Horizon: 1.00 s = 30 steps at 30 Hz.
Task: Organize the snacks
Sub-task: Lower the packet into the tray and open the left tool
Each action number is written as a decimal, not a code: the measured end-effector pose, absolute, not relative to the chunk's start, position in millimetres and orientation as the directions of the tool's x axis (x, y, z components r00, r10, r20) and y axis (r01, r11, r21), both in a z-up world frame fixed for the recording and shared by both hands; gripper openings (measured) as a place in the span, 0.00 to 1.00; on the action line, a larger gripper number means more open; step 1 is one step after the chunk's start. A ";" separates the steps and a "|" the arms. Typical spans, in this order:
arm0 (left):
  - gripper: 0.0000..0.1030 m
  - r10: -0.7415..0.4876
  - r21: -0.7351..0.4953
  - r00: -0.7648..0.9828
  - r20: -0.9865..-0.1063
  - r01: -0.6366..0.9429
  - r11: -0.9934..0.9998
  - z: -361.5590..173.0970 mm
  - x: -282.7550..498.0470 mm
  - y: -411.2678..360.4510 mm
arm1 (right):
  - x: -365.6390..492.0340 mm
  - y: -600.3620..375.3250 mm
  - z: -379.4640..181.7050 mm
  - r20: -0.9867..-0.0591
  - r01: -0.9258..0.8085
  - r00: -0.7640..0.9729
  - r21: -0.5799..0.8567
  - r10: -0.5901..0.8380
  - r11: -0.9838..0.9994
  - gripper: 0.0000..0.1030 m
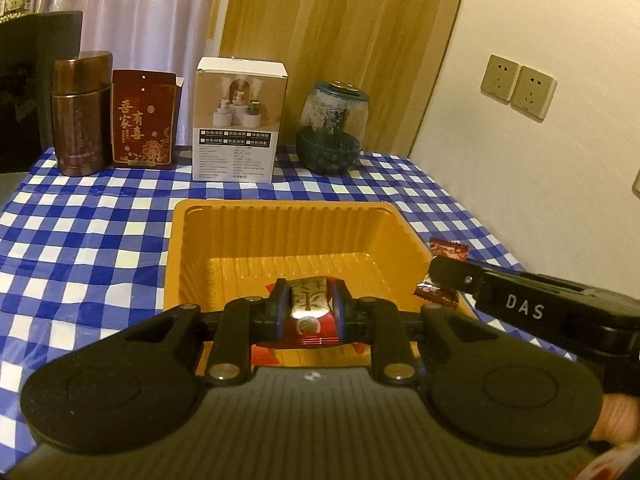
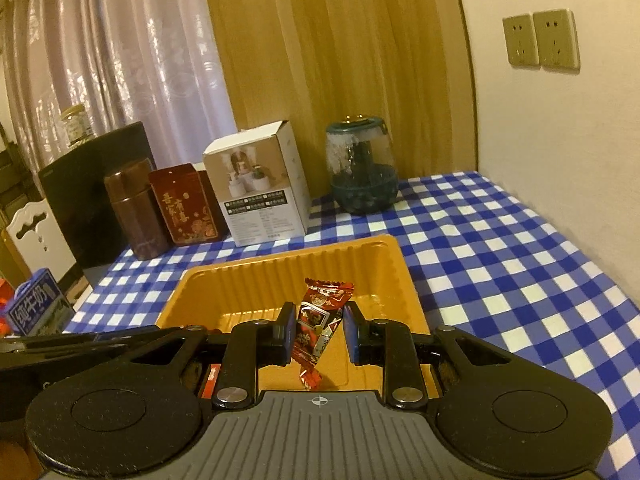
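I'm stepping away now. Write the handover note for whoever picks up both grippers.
Left gripper: shut on a red and silver snack, held over the near end of the yellow tray.
Right gripper: a red wrapped candy sits between its fingers over the tray; whether it is clamped I cannot tell.
Done: nothing visibly lying in the tray.
Left: release both into it; another red candy lies on the checked cloth beside the tray.
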<state>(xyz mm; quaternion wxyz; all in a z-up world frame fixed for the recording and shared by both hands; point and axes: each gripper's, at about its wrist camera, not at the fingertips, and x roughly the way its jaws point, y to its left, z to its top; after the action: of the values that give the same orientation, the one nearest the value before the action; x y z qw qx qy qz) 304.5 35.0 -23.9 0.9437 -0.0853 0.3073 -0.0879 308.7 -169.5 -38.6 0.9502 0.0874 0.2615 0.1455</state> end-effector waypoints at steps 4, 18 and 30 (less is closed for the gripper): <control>0.20 -0.222 -0.220 0.793 -0.568 0.114 0.969 -27.3 315.8 34.7 | 322.3 -169.8 -42.3 -0.480 -0.226 0.814 0.256 0.327 0.940 0.25; 0.20 -0.236 -0.234 0.773 -0.589 0.117 0.965 -42.9 343.7 29.0 | 353.5 -175.0 -62.9 -0.528 -0.202 0.784 0.280 0.326 0.939 0.25; 0.23 -0.226 -0.242 0.758 -0.611 0.093 0.966 -51.0 350.9 30.3 | 354.1 -169.3 -66.2 -0.543 -0.209 0.768 0.290 0.340 0.934 0.25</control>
<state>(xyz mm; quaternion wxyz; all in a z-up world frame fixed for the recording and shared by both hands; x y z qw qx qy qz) 350.9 30.3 -51.0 0.9324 -0.0991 0.3370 -0.0856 354.1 -169.3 -66.2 0.9340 0.1066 0.3077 0.1469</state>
